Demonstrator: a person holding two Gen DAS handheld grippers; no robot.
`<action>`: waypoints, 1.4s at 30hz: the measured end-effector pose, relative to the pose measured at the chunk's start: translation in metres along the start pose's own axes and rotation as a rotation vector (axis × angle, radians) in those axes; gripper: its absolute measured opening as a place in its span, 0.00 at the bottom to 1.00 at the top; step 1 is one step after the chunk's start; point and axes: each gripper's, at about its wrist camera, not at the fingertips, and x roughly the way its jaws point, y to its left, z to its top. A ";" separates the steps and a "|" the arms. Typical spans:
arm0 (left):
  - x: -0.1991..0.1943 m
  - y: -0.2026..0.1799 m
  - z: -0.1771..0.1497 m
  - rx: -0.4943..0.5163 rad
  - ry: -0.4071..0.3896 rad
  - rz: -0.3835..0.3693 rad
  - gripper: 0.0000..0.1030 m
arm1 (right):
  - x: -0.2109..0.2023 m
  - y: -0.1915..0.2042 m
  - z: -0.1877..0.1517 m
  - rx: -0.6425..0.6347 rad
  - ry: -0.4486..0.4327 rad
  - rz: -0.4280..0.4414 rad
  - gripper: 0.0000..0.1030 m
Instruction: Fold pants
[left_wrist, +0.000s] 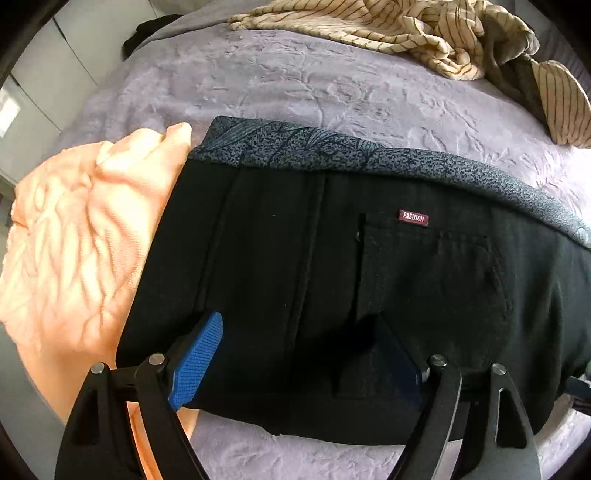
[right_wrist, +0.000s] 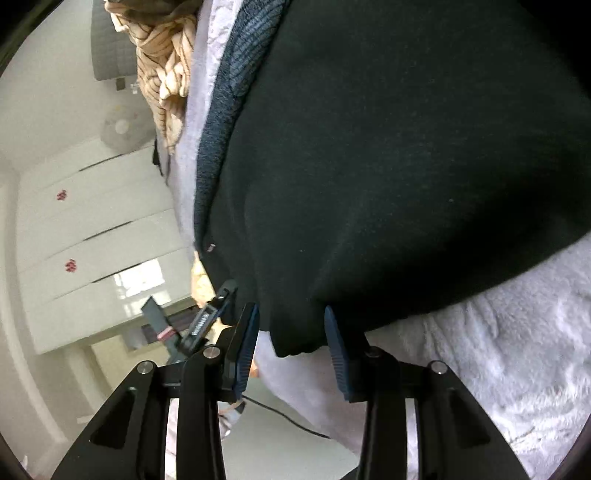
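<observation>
Now the black pants lie folded on the bed beside an orange cloth, the left gripper spread wide over them and the right gripper half-open astride their edge, so another fold probably needs both to pinch.
</observation>
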 end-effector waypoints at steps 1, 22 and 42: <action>0.005 -0.001 0.003 0.001 -0.001 -0.008 0.83 | 0.002 0.000 0.003 -0.001 0.001 -0.015 0.40; 0.002 -0.005 0.002 0.071 0.000 -0.007 0.83 | -0.003 -0.002 -0.004 -0.022 -0.089 -0.208 0.08; -0.011 -0.158 -0.010 0.242 0.046 -0.164 0.83 | -0.140 0.019 0.059 -0.246 -0.295 -0.685 0.07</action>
